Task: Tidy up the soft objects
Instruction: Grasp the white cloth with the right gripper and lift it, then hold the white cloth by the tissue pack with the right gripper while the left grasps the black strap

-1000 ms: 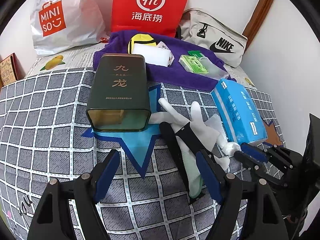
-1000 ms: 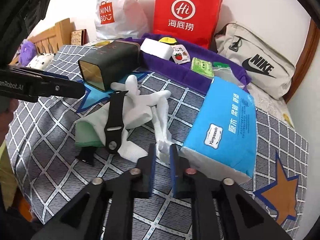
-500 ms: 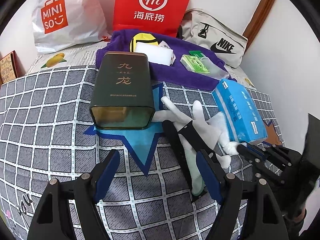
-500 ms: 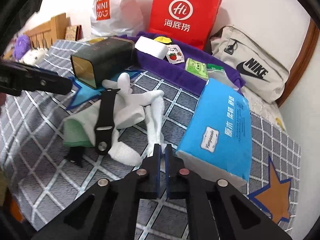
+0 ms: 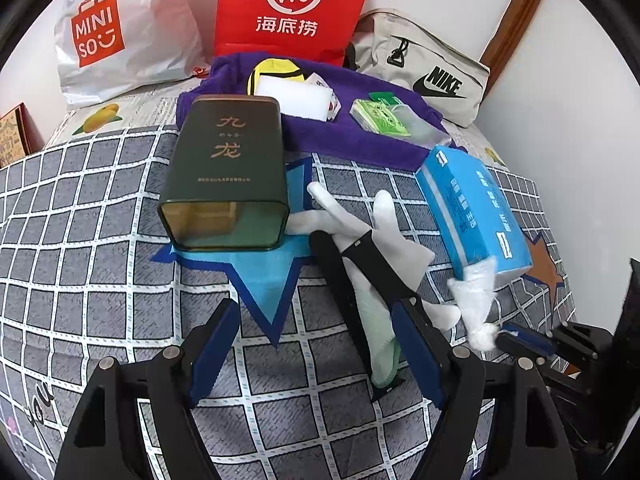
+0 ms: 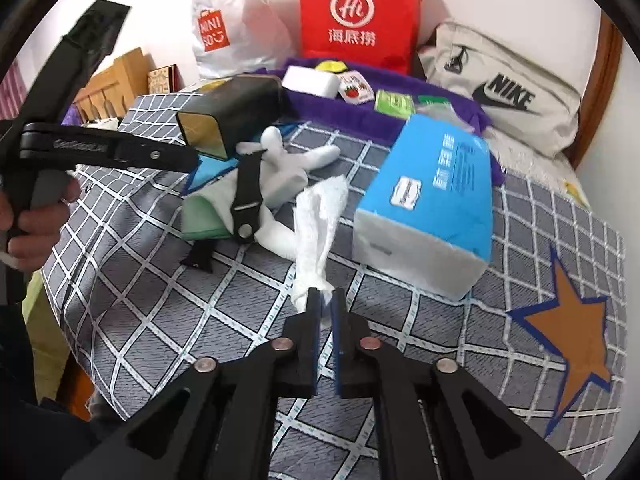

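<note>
Right tool (image 6: 326, 300) pinches a white cloth (image 6: 318, 216) lifted beside the tissue pack (image 6: 432, 196); left tool (image 5: 316, 344) hovers, spread wide, near it.

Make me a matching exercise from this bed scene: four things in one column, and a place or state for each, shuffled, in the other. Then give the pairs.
Things
1. white cloth
2. black watch strap
3. dark green tin
4. left gripper

Places or states
A. open, holding nothing
B. lying on its side on the blue star
C. pinched in the right gripper
D. draped over the white glove

Pairs: 1-C, 2-D, 3-B, 4-A
</note>
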### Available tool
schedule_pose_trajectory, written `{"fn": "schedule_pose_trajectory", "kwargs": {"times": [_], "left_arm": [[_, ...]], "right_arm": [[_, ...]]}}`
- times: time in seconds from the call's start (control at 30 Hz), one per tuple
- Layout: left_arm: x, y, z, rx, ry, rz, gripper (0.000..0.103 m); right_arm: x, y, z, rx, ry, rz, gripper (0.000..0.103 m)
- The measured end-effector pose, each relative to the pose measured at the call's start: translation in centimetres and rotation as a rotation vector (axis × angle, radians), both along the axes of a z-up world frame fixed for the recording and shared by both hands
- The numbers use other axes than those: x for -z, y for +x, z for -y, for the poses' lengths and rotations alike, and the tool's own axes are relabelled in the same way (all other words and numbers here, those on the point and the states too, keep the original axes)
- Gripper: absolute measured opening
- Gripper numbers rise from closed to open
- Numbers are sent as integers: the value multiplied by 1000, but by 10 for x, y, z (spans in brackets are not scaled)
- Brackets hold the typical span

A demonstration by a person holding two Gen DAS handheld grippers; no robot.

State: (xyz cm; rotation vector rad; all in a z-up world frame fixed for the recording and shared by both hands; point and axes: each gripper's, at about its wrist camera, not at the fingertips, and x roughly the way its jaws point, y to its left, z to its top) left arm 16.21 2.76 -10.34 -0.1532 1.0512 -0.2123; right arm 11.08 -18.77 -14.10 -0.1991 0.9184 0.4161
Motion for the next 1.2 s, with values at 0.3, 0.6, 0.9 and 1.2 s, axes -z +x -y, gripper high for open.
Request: {"fn": "schedule_pose_trajectory", "kwargs": {"times": [0.3,0.6,0.9,1.2], "left_arm": [[1,-3,-1,-13,21,-9,77],[-3,-5,16,45,-8,16,77],[9,8,46,44,-50,-7,74],[16,20,65,23,-50,-25,44]], "right_arm": [[21,14,-5,-29,30,-21,44],[12,6,7,-34,76,-8,26],[-19,-8,42,5,97,72,26],[-20,-1,79,30,126,89,26]]}}
